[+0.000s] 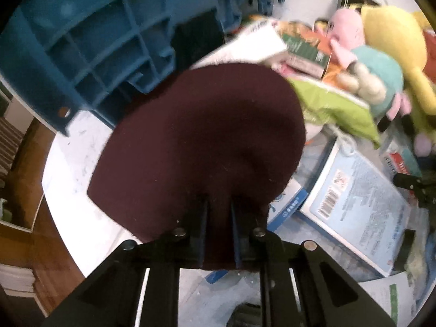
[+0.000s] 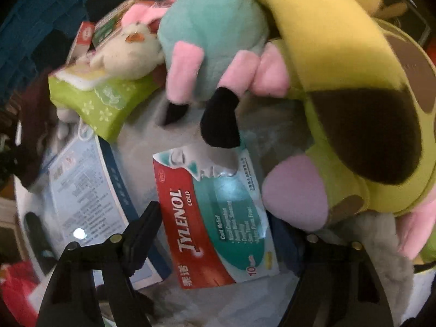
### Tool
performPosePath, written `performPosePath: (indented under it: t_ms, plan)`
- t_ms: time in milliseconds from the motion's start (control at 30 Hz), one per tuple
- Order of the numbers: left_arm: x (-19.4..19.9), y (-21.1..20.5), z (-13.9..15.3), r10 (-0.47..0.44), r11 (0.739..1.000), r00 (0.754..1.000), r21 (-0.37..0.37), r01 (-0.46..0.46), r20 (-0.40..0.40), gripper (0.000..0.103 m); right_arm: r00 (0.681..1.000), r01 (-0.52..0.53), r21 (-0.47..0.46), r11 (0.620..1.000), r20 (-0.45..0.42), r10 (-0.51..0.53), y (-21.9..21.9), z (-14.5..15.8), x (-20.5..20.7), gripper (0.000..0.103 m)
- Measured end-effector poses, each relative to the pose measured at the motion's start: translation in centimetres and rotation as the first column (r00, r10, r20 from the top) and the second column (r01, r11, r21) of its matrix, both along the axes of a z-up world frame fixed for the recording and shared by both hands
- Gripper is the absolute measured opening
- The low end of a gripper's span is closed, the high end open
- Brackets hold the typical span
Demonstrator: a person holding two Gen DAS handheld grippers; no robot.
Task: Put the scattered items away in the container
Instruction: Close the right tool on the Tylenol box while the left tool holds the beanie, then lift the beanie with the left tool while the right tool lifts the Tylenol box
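In the left wrist view my left gripper point(image 1: 219, 204) is shut on a dark maroon cloth point(image 1: 201, 144) and holds it above the white table, just in front of the blue ribbed crate point(image 1: 90, 35). In the right wrist view my right gripper point(image 2: 218, 218) is open, its left finger point(image 2: 144, 226) beside a Tylenol Cold box point(image 2: 215, 226) that lies flat between the fingers. The right finger is mostly hidden behind a grey plush. A pink pig plush in a teal dress point(image 2: 215, 32) and a yellow plush point(image 2: 354, 87) lie just beyond the box.
A blue-and-white flat box point(image 1: 354, 209) lies right of the cloth; it also shows in the right wrist view point(image 2: 81, 199). A green tissue pack point(image 1: 335, 109), a green-label box point(image 1: 302, 49) and plush toys point(image 1: 381, 54) crowd the far right. The round table edge point(image 1: 62, 218) drops to wooden floor.
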State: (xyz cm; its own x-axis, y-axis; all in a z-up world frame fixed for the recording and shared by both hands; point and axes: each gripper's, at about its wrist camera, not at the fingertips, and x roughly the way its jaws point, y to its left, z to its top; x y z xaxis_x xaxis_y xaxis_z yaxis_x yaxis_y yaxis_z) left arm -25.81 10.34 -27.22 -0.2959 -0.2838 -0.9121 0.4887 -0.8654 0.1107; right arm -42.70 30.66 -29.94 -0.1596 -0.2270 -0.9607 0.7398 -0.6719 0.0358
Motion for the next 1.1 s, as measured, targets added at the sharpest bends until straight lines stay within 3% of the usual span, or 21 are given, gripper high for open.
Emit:
performPosePath:
  t_ms: [33,67,100,167,233,300,533,767,867,1000,1100]
  plan:
    - [-0.3,0.0,-0.2,-0.003,1.000,1.000,-0.007,0.003,0.008,0.017,1.000,-0.013,0.015,1.000,-0.015,0.014,-0.4,-0.2,0.3,0.094]
    - [-0.3,0.1,-0.1,-0.002,1.000,1.000,-0.016,0.002,0.009,0.017,0.999,-0.020,0.025,0.999,-0.031,0.021,-0.7,-0.3,0.5,0.095]
    - [-0.4,0.2,0.2,-0.003,1.000,1.000,-0.024,0.003,0.008,0.015,0.999,0.004,0.012,1.000,-0.045,-0.003,-0.8,-0.3,0.4,0.094]
    - [0.2,1.0,1.3,-0.021,0.999,1.000,-0.036,0.020,-0.016,0.013,0.998,0.038,-0.002,0.999,-0.057,-0.038,-0.7,0.2,0.3,0.077]
    - [0.8,1.7,2.6,-0.043,0.998,0.998,-0.044,0.041,-0.044,0.013,0.998,0.067,-0.066,0.996,-0.008,-0.068,0.1,1.3,0.3,0.077]
    - [1.5,2.4,4.6,-0.062,0.997,0.994,-0.045,0.058,-0.089,0.013,0.998,0.062,-0.083,0.995,-0.022,-0.064,0.4,2.4,1.0,0.077]
    - [2.5,3.9,10.3,-0.106,0.994,0.975,-0.055,0.097,-0.197,0.012,0.997,0.014,-0.209,0.978,-0.074,-0.030,1.3,8.5,3.7,0.077]
    - [3.8,5.2,13.9,-0.118,0.993,0.957,-0.061,0.105,-0.265,0.012,0.991,-0.026,-0.274,0.961,-0.133,-0.012,3.2,16.3,5.9,0.077]
    - [4.1,5.7,15.5,-0.133,0.990,0.948,-0.082,0.113,-0.288,0.012,0.988,-0.034,-0.283,0.958,-0.157,-0.012,1.3,15.3,7.6,0.077]
    - [4.3,6.1,16.9,-0.146,0.988,0.938,-0.097,0.121,-0.315,0.003,0.983,-0.041,-0.292,0.956,-0.183,-0.014,1.5,16.8,8.6,0.077]
    - [4.3,6.6,17.5,-0.161,0.985,0.933,-0.105,0.134,-0.323,0.003,0.981,-0.039,-0.293,0.955,-0.193,-0.019,1.6,17.6,9.3,0.077]
